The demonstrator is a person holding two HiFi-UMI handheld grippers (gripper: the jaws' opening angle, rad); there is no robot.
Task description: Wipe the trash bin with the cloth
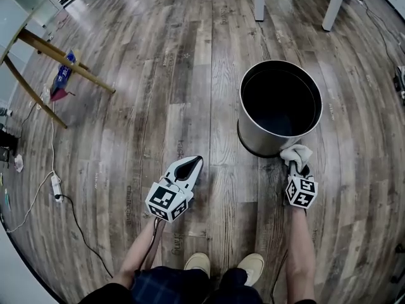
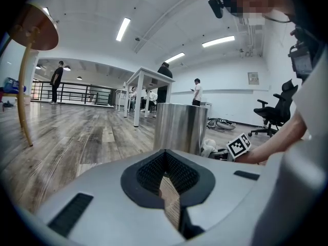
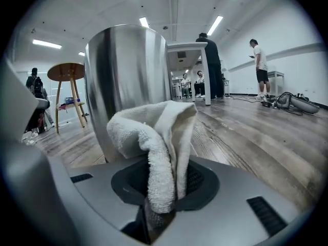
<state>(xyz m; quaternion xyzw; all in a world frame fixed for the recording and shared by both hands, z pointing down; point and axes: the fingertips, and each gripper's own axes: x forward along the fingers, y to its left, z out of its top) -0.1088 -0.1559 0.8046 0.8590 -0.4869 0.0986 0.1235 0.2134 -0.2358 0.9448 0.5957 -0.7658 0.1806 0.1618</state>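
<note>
Obs: trash bin [image 1: 254, 145] stands upright on the wood floor [image 1: 126, 106], right of centre, open top; inside looks dark and empty from the head view. Right tool [image 1: 297, 168] is clamped on the cloth [image 1: 296, 152]; a wad of white terry sticks up out of the jaws, per the right gripper view. Cloth sits low at the bin's near-right outer wall, close to the base. It looks to be touching the metal in the head view, but contact can't be confirmed from the right gripper view, where the wad just fronts the steel wall. Left tool [image 1: 190, 167] has its jaws together with nothing between them. It hangs left of the bin, well apart from it, and isn't steadying the bin. Progress (judgement): cloth is in grip and brought to the bin, so the approach is done. Wiping looks at its start or in an early pass on the near side. No streaks or wet marks visible, so can't say how much wall is covered. Left to do, prob.: rest of outer wall, rim, maybe inside.
</note>
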